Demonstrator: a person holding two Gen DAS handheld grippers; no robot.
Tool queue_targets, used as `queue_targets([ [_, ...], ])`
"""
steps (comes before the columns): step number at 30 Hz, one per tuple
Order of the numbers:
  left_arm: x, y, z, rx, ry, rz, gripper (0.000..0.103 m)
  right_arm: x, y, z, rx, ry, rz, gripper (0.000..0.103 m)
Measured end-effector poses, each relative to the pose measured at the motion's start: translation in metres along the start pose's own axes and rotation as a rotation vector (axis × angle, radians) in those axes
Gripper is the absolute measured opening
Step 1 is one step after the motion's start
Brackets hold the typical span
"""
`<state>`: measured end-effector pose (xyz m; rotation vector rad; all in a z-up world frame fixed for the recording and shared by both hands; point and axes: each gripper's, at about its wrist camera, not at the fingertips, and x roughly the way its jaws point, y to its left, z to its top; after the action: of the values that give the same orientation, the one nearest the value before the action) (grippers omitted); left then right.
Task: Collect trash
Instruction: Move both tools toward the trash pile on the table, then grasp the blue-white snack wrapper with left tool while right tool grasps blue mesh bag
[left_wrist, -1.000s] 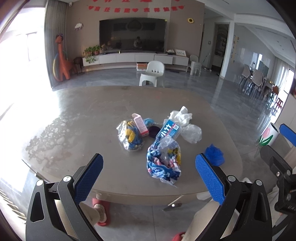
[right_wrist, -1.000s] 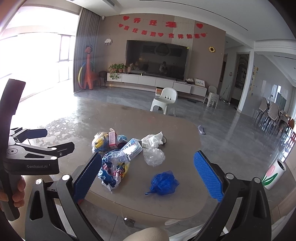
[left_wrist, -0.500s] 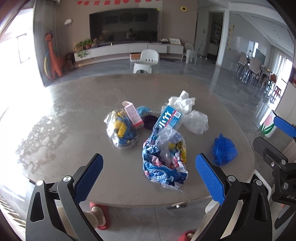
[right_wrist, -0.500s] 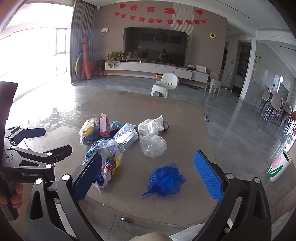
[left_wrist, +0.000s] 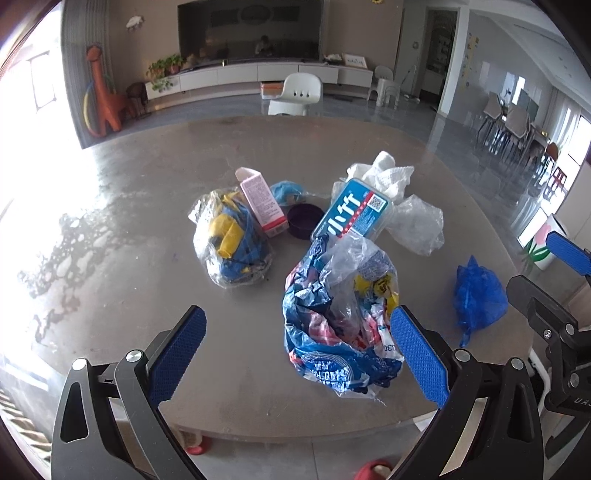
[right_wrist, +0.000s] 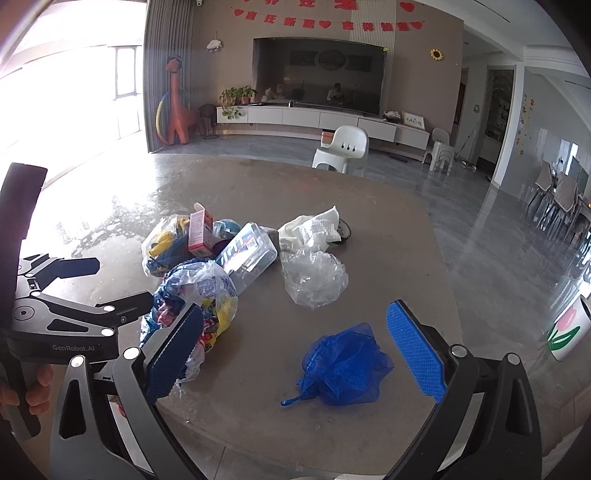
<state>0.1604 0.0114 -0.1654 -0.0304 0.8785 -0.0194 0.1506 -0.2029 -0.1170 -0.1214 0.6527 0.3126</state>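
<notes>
Approach is judged the step in hand: both grippers, left and right, are held with fingers spread, nothing pinched, so closing on the blue bag is called for next.

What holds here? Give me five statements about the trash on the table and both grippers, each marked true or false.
1. The left gripper is open and holds nothing. True.
2. The right gripper is shut on the blue plastic bag. False: it is open, and the bag lies on the table between its fingers.
3. The pink carton leans against the clear bag of yellow and blue wrappers. True.
4. The white tissue lies on the floor. False: it is on the table.
5. A white plastic chair stands beyond the table. True.
</notes>
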Motion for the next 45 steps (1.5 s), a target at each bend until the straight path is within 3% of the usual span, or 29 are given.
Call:
queue_targets([
  [7,0.013,-0.002,0.002,0.001,0.011,0.008,0.098,0.011,-0.006,0.0,0.011,0.018,0.008,0.099],
  [11,0.003,0.0,0.005,-0.006,-0.023,0.028,0.098,0.006,-0.006,0.005,0.014,0.004,0.011,0.099],
  [16,-0.034,0.002,0.008,-0.017,-0.109,0.068,0.098,-0.012,-0.004,0.01,0.004,-0.029,0.008,0.099],
  [24,-0.096,-0.003,0.008,-0.011,-0.205,0.07,0.098,-0.061,0.002,0.016,-0.021,-0.092,-0.003,0.099],
  [29,-0.107,-0.01,0.006,0.022,-0.226,0.056,0.098,-0.075,0.006,0.016,-0.028,-0.116,-0.025,0.099],
  [35,-0.079,-0.009,0.003,0.038,-0.184,0.049,0.098,-0.057,0.003,0.011,-0.021,-0.097,-0.034,0.099],
  [45,0.009,-0.006,0.002,0.028,-0.051,0.015,0.098,0.002,-0.013,-0.002,0.011,-0.016,-0.029,0.099],
])
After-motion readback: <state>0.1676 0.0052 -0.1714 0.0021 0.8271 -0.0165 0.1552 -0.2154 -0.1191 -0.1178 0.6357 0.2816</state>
